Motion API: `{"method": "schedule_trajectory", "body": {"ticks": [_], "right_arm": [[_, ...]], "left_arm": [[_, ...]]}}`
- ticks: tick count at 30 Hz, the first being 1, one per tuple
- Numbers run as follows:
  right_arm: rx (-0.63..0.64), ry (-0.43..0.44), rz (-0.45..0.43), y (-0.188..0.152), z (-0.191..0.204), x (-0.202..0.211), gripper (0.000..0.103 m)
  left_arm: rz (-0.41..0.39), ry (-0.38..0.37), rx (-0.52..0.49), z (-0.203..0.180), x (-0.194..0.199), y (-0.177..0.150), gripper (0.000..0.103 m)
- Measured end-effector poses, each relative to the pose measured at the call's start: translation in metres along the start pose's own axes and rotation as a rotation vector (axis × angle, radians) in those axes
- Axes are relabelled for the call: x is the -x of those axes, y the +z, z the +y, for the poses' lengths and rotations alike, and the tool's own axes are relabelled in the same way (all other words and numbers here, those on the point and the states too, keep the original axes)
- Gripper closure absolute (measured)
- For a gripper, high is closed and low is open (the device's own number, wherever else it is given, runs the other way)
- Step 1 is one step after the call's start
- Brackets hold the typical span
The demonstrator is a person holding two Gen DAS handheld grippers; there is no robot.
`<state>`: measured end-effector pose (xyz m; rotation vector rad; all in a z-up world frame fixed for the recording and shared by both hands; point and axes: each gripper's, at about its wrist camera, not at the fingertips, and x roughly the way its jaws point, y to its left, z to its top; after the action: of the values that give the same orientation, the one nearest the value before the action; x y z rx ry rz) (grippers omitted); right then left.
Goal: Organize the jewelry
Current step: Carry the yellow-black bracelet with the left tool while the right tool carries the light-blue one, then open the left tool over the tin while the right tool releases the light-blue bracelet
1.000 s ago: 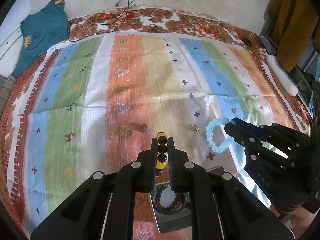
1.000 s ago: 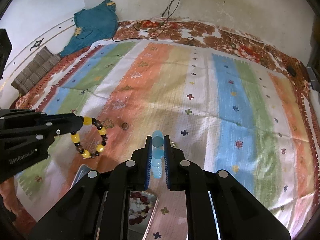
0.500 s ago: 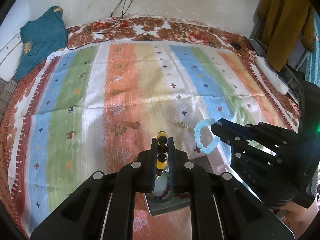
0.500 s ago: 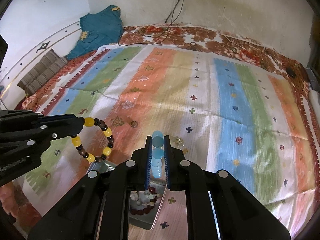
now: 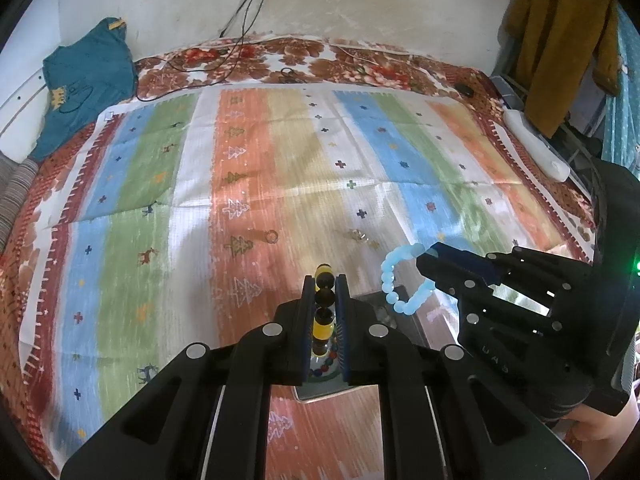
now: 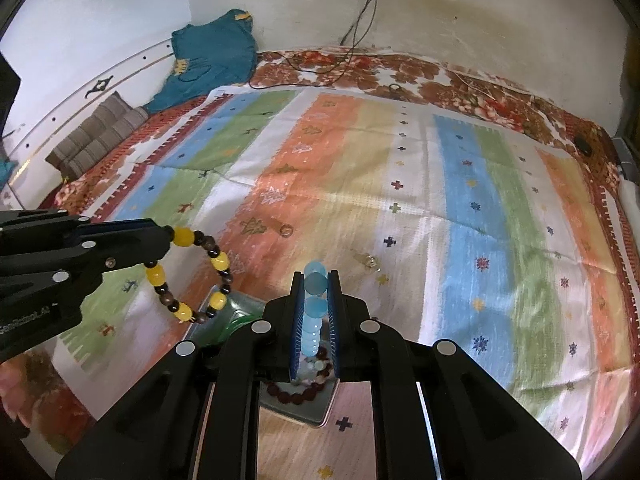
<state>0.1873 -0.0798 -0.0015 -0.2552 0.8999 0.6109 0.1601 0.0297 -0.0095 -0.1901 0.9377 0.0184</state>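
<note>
My left gripper (image 5: 325, 280) is shut on a yellow and dark bead bracelet (image 5: 323, 296), which hangs as a loop (image 6: 192, 276) in the right wrist view, off the left gripper (image 6: 170, 236). My right gripper (image 6: 316, 276) is shut on a light blue bead bracelet (image 6: 314, 308), whose loop (image 5: 400, 280) dangles from the right gripper (image 5: 426, 256) in the left wrist view. Both bracelets hang above a metal tray (image 6: 296, 404) on the striped cloth; it holds other bead bracelets (image 6: 296, 392), partly hidden by the fingers.
A small ring (image 5: 272, 236) and a small gold piece (image 5: 360, 235) lie on the striped cloth (image 5: 280, 160) beyond the tray. A teal garment (image 5: 88, 80) lies at the far left, cables (image 5: 240, 52) at the back, a white object (image 5: 536, 148) at the right edge.
Both grippers have drawn back and risen a little with their bracelets; the tray now lies further under the fingers and the ring and gold piece sit further ahead.
</note>
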Motion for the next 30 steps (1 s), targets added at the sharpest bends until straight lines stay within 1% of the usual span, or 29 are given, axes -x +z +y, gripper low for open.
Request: {"method": "schedule_trajectory", "body": {"ticks": [14,18,20,21,22,26,28,30], "right_arm": [[0.013,0.004,0.018,-0.019,0.007,0.010,0.091],[0.007,0.012,0.039,-0.022,0.007,0.009,0.091],[0.004,0.004,0.042,-0.022,0.005,0.008,0.088],[0.001,-0.002,0.041,-0.022,0.003,0.008,0.079],[-0.003,-0.008,0.040,-0.022,0.001,0.008,0.070],[-0.029,-0.025,0.055,-0.020,-0.009,0.003,0.069],[-0.035,-0.033,0.061,-0.019,-0.013,0.001,0.069],[-0.041,-0.038,0.069,-0.018,-0.016,-0.002,0.069]], "left_arm": [[0.007,-0.002,-0.022,-0.009,0.009,-0.019,0.094],[0.027,-0.002,-0.013,-0.006,0.005,-0.022,0.093],[0.023,0.020,-0.010,-0.003,0.005,-0.021,0.093],[0.017,0.030,-0.002,0.000,0.006,-0.020,0.091],[0.015,0.030,0.006,0.002,0.007,-0.020,0.086],[0.014,0.043,0.039,0.011,0.006,-0.018,0.082],[0.021,0.044,0.050,0.014,0.004,-0.017,0.077],[0.029,0.050,0.059,0.017,0.000,-0.017,0.074]]}}
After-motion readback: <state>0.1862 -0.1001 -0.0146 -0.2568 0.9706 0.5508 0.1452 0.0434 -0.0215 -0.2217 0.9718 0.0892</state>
